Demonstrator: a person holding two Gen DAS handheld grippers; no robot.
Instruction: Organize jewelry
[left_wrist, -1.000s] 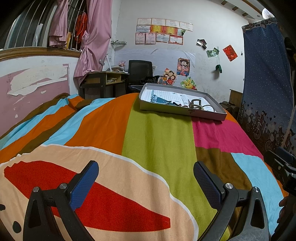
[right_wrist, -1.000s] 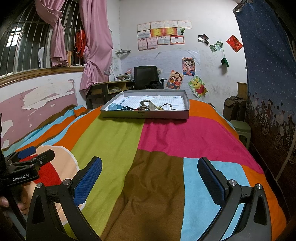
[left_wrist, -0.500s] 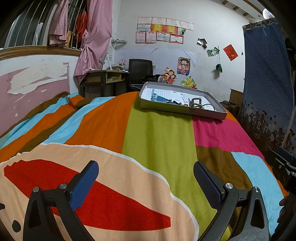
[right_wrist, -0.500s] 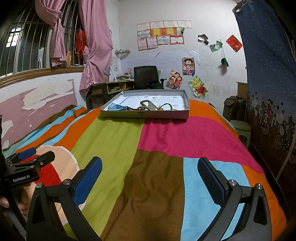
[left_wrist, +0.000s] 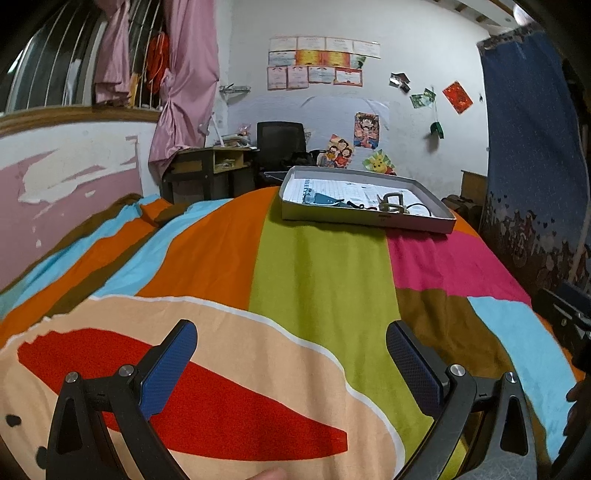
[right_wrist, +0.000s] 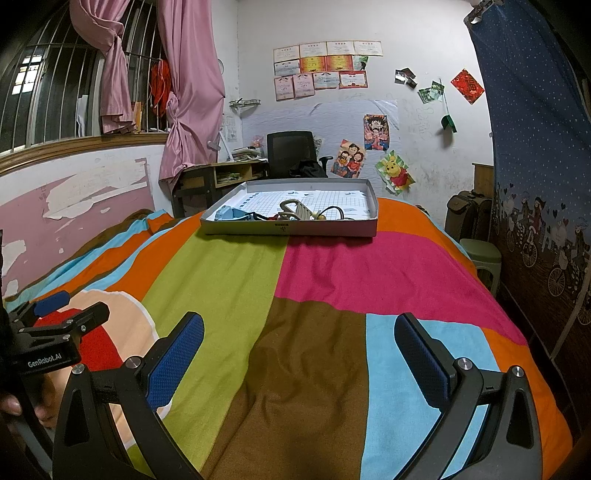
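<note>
Both tools, left tool (left_wrist: 291, 339) and right tool (right_wrist: 299, 334), hang with fingers apart and empty over the striped bedspread (right_wrist: 317, 280), the jewelry (right_wrist: 295, 213) jumbled in a shallow box lid (right_wrist: 332, 232) well ahead, so either sorting awaits or it lies finished

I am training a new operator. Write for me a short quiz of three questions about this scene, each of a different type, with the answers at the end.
1. True or false: the left gripper is shut on a piece of jewelry.
2. Where does the shallow grey tray rest? A) on the desk B) on the far part of the striped bedspread C) on the green stool
3. Fill in: both the left and the right gripper are ____ and hold nothing.

Key:
1. False. It is open and empty, far from the tray.
2. B.
3. open
</note>
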